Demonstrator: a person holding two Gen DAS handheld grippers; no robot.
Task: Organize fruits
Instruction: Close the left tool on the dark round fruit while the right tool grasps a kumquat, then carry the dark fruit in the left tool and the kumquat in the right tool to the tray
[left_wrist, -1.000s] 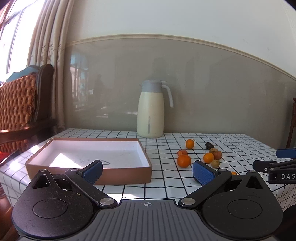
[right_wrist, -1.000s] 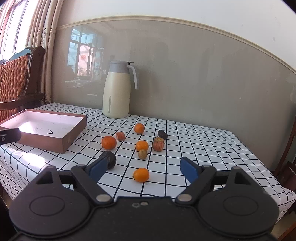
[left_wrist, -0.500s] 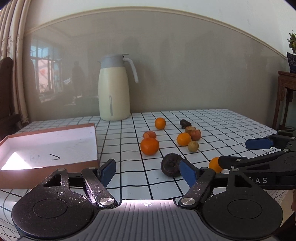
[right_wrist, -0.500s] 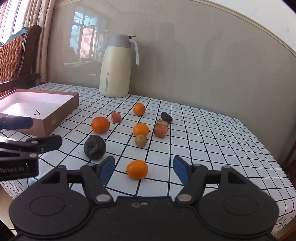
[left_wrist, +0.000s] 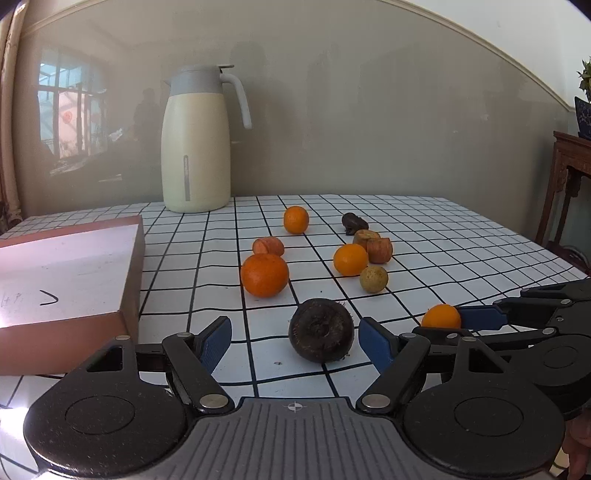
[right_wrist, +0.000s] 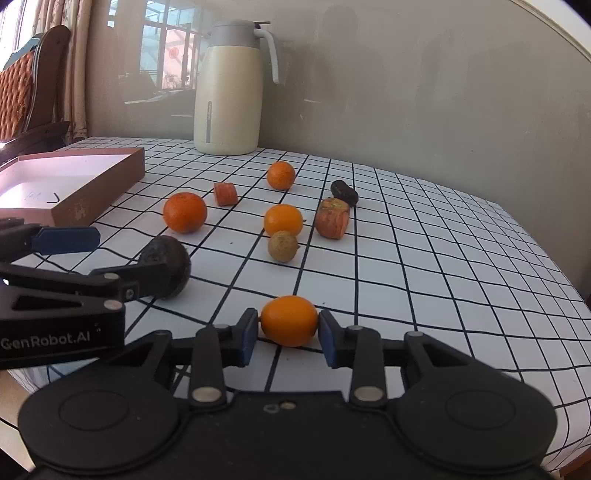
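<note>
I have the right gripper (right_wrist: 289, 329) closing on the nearest small orange (right_wrist: 289, 320), which sits on the checked tablecloth (right_wrist: 424, 258) at the front of the scatter; both blue pads look to be touching its sides, so I read it as a grasp just being made, with the fruit not yet lifted. The left gripper (left_wrist: 293, 341) hangs with its jaws apart around the dark round fruit (left_wrist: 320, 335), which lies between the pads but nearer the right one, with a clear gap on the left, so nothing is held there yet. The rest of the fruit lies further back: a large orange (left_wrist: 264, 274), two more small oranges, a brownish-yellow round one (left_wrist: 373, 279), two reddish cut-looking pieces and a small dark lump near the back. The shallow brown box (left_wrist: 131, 280) with its white floor stands to the left, near the cream thermos jug (left_wrist: 195, 144), and I judge it the place the fruit is meant to go. To do this step well I would let the right pads settle squarely across the orange's widest part before raising it, since a round skin can squirt out of a pinch set too low. I would shift the left gripper sideways to centre the dark fruit, then close gently. The two grippers are close together, so I would lift one at a time to keep them from knocking.
</note>
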